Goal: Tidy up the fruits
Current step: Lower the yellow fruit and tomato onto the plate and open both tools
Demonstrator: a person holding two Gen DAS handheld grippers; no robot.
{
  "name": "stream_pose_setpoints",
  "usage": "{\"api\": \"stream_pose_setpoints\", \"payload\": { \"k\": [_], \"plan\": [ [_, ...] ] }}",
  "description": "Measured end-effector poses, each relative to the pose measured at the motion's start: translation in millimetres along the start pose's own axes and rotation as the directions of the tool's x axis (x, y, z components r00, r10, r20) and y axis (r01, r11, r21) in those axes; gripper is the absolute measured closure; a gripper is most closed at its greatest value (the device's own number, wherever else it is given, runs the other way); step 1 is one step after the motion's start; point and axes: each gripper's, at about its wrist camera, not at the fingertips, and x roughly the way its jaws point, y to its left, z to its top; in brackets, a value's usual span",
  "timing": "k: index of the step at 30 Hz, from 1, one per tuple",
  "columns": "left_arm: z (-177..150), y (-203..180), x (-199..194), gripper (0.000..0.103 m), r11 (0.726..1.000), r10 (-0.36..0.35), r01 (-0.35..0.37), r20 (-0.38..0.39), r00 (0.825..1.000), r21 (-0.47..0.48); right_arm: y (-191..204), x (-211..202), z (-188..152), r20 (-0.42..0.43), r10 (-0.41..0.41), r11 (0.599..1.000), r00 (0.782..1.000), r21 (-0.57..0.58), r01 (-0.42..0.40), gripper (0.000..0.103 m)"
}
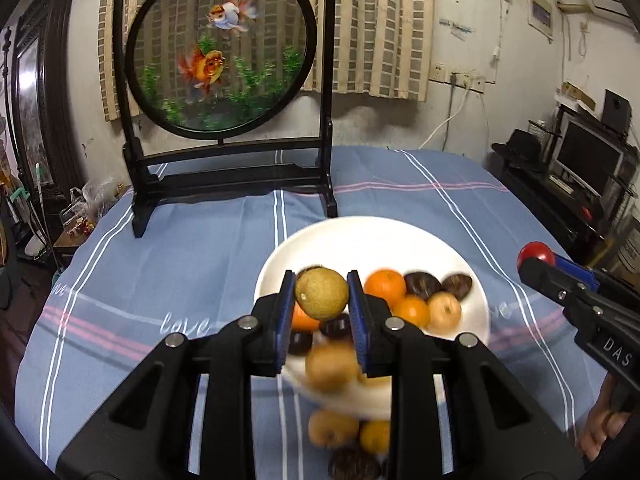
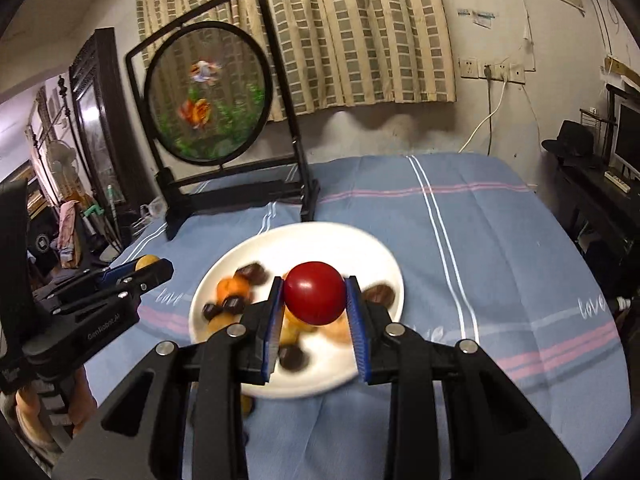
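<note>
A white plate (image 1: 360,240) on the blue striped cloth holds several small fruits: oranges (image 1: 385,286), dark brown ones (image 1: 420,283) and tan ones (image 1: 444,311). My left gripper (image 1: 322,294) is shut on a yellow-green round fruit (image 1: 320,294), held above the plate's near side. My right gripper (image 2: 315,298) is shut on a red round fruit (image 2: 315,298), held above the plate (image 2: 340,240). The right gripper also shows in the left wrist view (image 1: 538,262) at the right, and the left gripper shows in the right wrist view (image 2: 148,266) at the left. A few fruits (image 1: 332,432) lie on the cloth near the plate's front edge.
A black framed round goldfish screen (image 1: 220,52) stands on the table behind the plate. The blue cloth (image 1: 160,280) covers the whole table. Dark furniture, a hat and a monitor (image 1: 588,160) stand off the right edge; clutter lies at the left edge.
</note>
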Motion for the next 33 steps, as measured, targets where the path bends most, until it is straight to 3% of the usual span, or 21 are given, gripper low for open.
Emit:
{"api": "stream_pose_setpoints", "payload": {
  "k": [11,19,33],
  "plan": [
    [22.6,-0.5,104.2,0.077,0.998,0.061,-0.059,-0.079,0.995,0.02,-13.8,100.6,19.0,-0.089,-0.035,0.999,0.995,-0.019,0.033,0.072],
    [22.0,-1.1,123.9,0.077,0.997,0.06,-0.056,-0.091,0.994,0.046,-15.3,137.0,17.4,-0.141,-0.034,0.999,0.989,-0.041,0.028,0.072],
    [13.6,-12.2,136.3,0.076,0.995,0.051,-0.041,-0.111,0.993,0.089,-17.6,147.5,12.0,-0.187,-0.042,0.999,0.982,-0.039,0.036,0.071]
  ]
}}
